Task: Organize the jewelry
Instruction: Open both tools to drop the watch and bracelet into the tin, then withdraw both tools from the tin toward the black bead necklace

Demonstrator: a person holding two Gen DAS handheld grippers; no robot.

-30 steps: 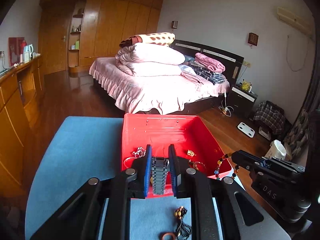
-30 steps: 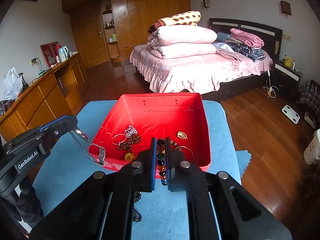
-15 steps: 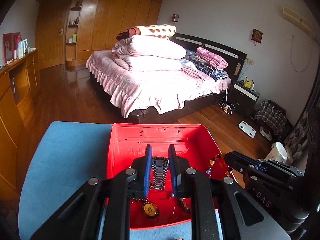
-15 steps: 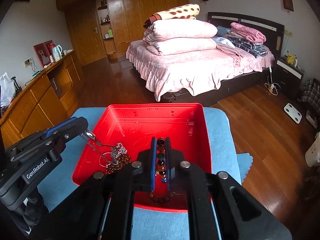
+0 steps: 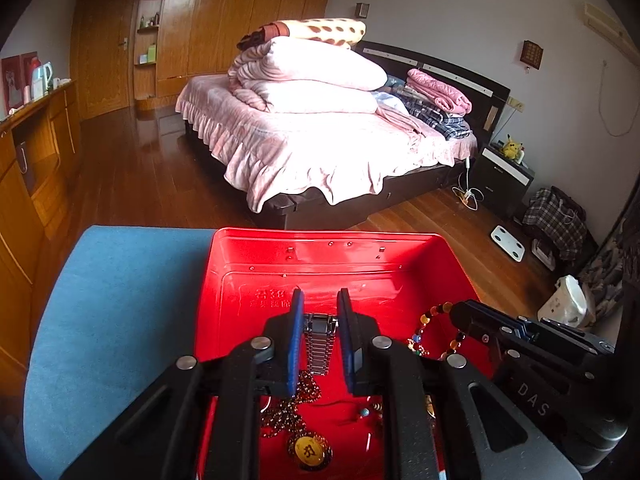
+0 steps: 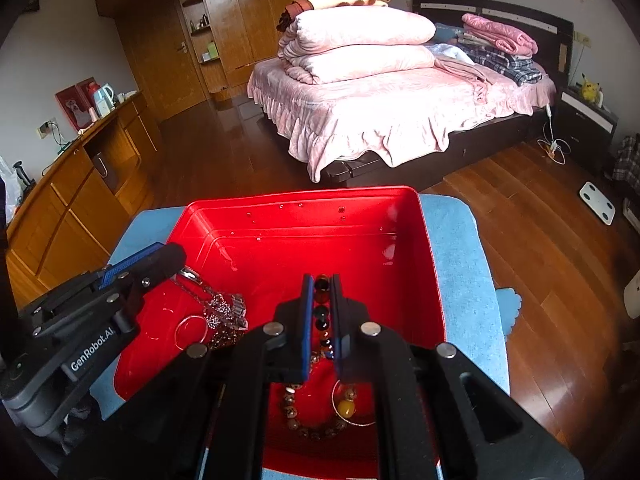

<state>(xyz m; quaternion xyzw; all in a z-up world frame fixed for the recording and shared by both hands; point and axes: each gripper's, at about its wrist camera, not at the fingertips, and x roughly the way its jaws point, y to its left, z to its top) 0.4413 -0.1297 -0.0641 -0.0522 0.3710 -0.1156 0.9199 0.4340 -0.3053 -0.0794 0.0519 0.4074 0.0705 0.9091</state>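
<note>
A red tray [image 5: 328, 264] [image 6: 304, 236] lies on a blue mat [image 5: 120, 292] [image 6: 464, 248]. My left gripper [image 5: 319, 312] is shut on a silver metal link band [image 5: 319, 340], which hangs over the tray's inside. In the right wrist view the same left gripper [image 6: 176, 260] enters from the left, its band [image 6: 224, 304] draping onto the tray floor. My right gripper [image 6: 322, 284] is shut on a string of dark multicoloured beads [image 6: 322, 312], seen as a loop [image 5: 436, 320] in the left wrist view. More jewelry lies in the tray: a gold pendant [image 5: 310, 450], a brown bead bracelet [image 6: 312, 424].
The tray's far half is bare red floor. Beyond the mat's far edge is a wooden floor [image 6: 540, 240] and a bed with pink bedding [image 5: 320, 136]. A wooden cabinet [image 6: 80, 192] runs along the left.
Both grippers moved forward and down over the red tray, still holding their pieces. The tray now fills the lower view and the hanging ends reach inside it.
</note>
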